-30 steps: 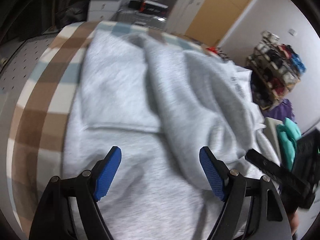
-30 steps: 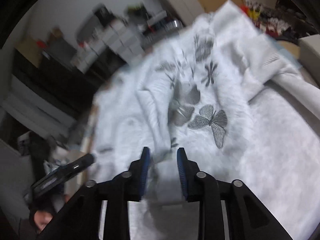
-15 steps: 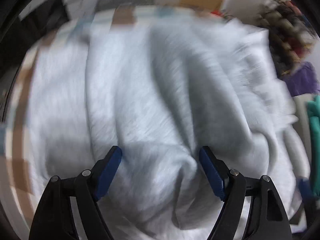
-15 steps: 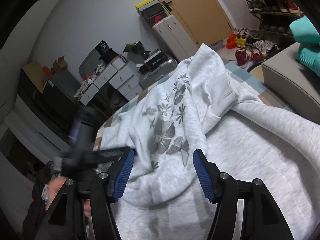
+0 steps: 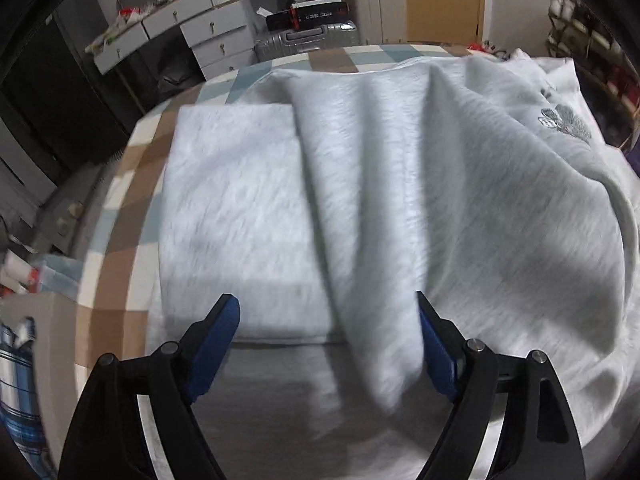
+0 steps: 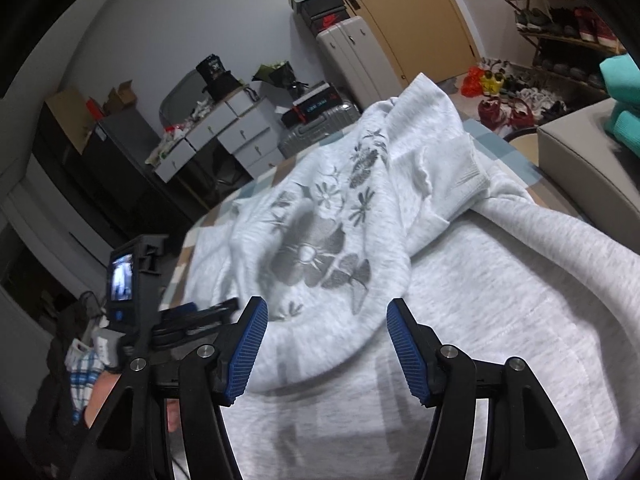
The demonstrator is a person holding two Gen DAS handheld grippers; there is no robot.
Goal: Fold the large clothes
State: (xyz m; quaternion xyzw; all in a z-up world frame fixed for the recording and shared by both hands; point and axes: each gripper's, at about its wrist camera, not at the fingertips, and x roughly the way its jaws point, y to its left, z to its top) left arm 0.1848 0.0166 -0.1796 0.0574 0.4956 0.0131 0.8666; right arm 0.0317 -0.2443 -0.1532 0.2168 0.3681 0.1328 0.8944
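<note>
A large light grey sweatshirt [image 5: 400, 200] lies spread over a checked cover [image 5: 128, 240]. Its upper part is flipped over, showing a dark flower and butterfly print [image 6: 320, 256], with a ribbed cuff [image 6: 468, 184] beside it. My left gripper [image 5: 328, 344] hovers low over the cloth, its jaws opening. A long raised fold runs between them close to the right pad [image 5: 436, 356], and the left pad is clear of it. My right gripper [image 6: 326, 344] stands open just above the rounded edge of the printed flap, holding nothing. The left gripper [image 6: 208, 310] also shows at the left of the right wrist view.
White drawers [image 5: 216, 40] and a silver suitcase [image 5: 308, 38] stand beyond the far edge. A shoe rack [image 6: 560, 20], a beige cushion [image 6: 580, 160] and folded teal clothes [image 6: 624, 96] are on the right. A person's hand [image 6: 104, 396] holds the left gripper.
My right gripper's jaws went from nearly shut to wide apart and drew back from the printed flap. The left gripper dropped closer to the sweatshirt and swung round over the long fold.
</note>
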